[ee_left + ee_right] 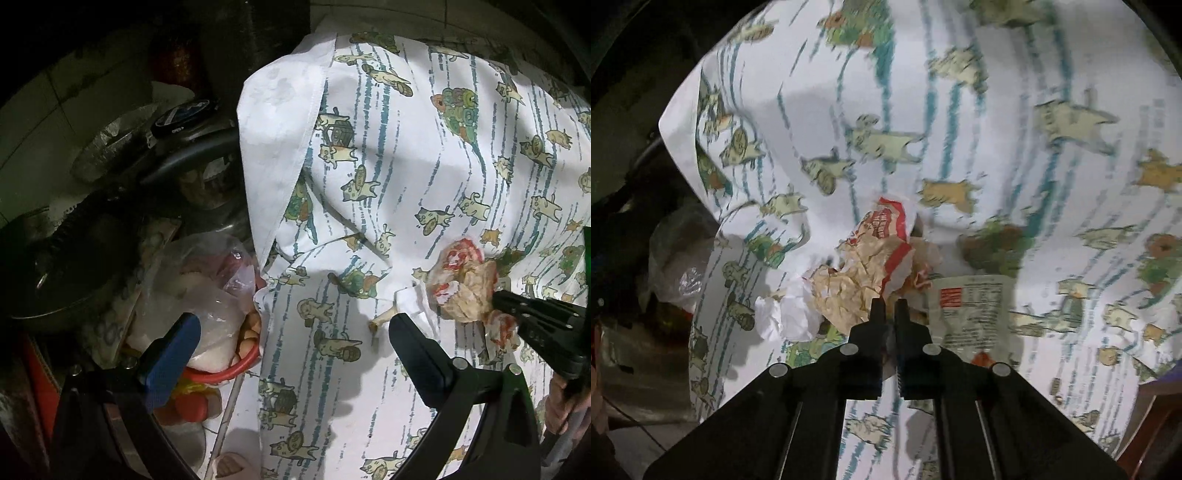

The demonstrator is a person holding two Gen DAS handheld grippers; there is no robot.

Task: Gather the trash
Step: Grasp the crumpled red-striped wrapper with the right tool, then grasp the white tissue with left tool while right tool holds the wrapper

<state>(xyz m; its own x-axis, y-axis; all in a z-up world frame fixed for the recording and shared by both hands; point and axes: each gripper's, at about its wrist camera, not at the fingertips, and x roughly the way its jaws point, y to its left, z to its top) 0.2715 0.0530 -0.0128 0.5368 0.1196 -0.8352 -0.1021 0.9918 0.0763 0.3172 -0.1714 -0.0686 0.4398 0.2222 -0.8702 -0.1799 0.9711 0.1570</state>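
Note:
A crumpled red-and-white food wrapper (pixel 463 282) lies on a cat-print tablecloth (pixel 424 155). My right gripper (pixel 889 306) is shut on the wrapper (pixel 864 266) at its near edge; it shows in the left wrist view (pixel 496 297) coming in from the right. A crumpled white tissue (pixel 786 314) lies left of the wrapper and a flat printed sachet (pixel 975 310) lies right of it. A small bone (pixel 384 317) lies on the cloth just in front of my left gripper (pixel 295 325), which is open and empty over the table's left edge.
Left of the table, low down, stand a red basket (pixel 221 369) with a clear plastic bag (pixel 207 288), a dark pan (pixel 70 273) and pots (pixel 199 147). A sandalled foot (pixel 231 463) is on the tiled floor. The cloth hangs over the table edge (pixel 701 280).

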